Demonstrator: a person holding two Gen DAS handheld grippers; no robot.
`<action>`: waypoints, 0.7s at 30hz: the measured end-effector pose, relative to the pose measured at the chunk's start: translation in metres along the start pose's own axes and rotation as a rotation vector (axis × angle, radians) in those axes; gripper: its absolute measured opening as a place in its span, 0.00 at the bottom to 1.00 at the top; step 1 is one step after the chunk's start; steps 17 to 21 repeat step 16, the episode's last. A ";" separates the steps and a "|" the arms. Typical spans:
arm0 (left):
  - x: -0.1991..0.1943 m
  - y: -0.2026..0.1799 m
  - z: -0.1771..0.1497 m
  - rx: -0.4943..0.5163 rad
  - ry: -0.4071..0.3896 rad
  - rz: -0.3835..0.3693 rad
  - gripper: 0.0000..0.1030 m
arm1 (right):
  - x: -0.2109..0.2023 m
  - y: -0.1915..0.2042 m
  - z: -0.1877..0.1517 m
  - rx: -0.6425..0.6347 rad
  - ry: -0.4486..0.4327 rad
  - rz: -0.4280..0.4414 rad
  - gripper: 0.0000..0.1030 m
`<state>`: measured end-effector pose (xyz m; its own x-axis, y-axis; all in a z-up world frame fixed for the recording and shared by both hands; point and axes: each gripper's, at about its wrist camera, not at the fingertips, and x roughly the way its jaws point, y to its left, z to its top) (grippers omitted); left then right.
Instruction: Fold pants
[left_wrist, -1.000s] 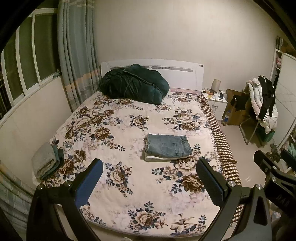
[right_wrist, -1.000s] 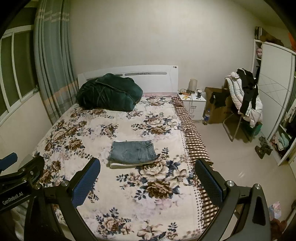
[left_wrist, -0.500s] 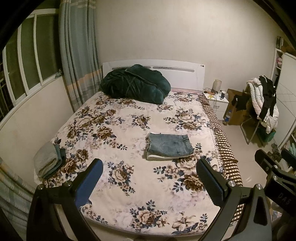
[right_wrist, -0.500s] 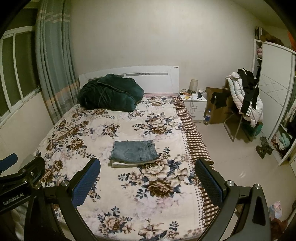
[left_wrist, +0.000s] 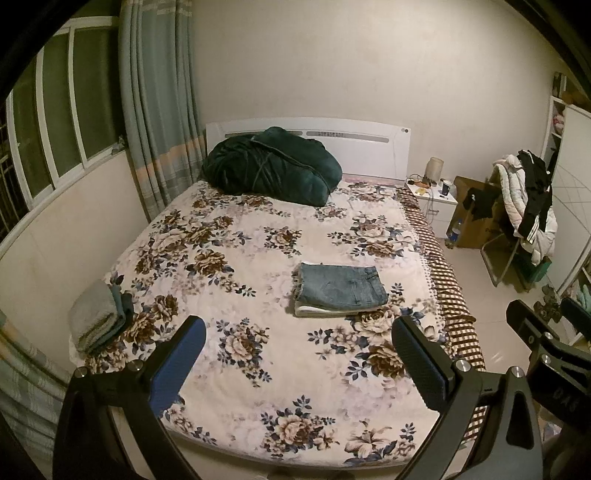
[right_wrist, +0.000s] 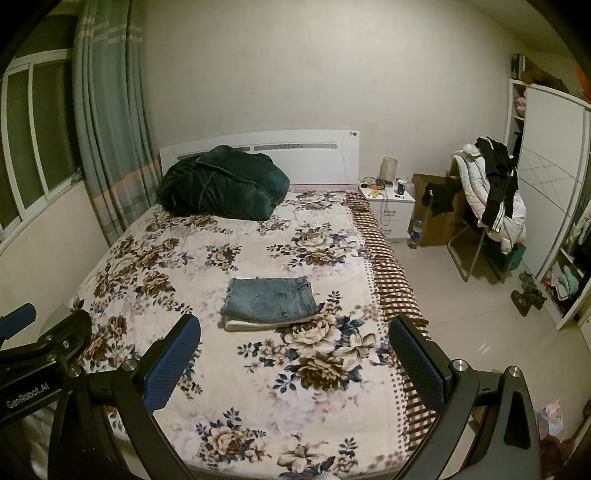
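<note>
Dim bedroom: floral bed (left_wrist: 258, 369), curtained window (left_wrist: 55, 122), white nightstand (right_wrist: 393, 206)

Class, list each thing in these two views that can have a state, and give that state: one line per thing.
left gripper: jaws open, empty, held back from the bed
right gripper: jaws open, empty
denim pants: folded, lying flat on a white folded garment
grey towels: folded, stacked at the bed's left edge
green quilt: bundled against the headboard
curtain: drawn aside
jackets: draped over a chair
</note>
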<state>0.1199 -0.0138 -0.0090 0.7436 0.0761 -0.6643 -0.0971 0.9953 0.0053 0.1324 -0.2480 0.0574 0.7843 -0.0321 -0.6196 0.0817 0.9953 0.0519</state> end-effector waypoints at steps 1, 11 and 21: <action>0.000 0.000 -0.001 -0.001 -0.001 -0.001 1.00 | 0.000 0.000 -0.001 -0.003 -0.001 -0.001 1.00; -0.001 -0.001 -0.003 -0.005 -0.006 0.000 1.00 | -0.005 0.006 -0.002 -0.008 -0.007 -0.009 1.00; -0.002 0.001 0.000 -0.014 -0.020 0.006 1.00 | -0.007 0.008 -0.002 -0.013 -0.009 -0.016 1.00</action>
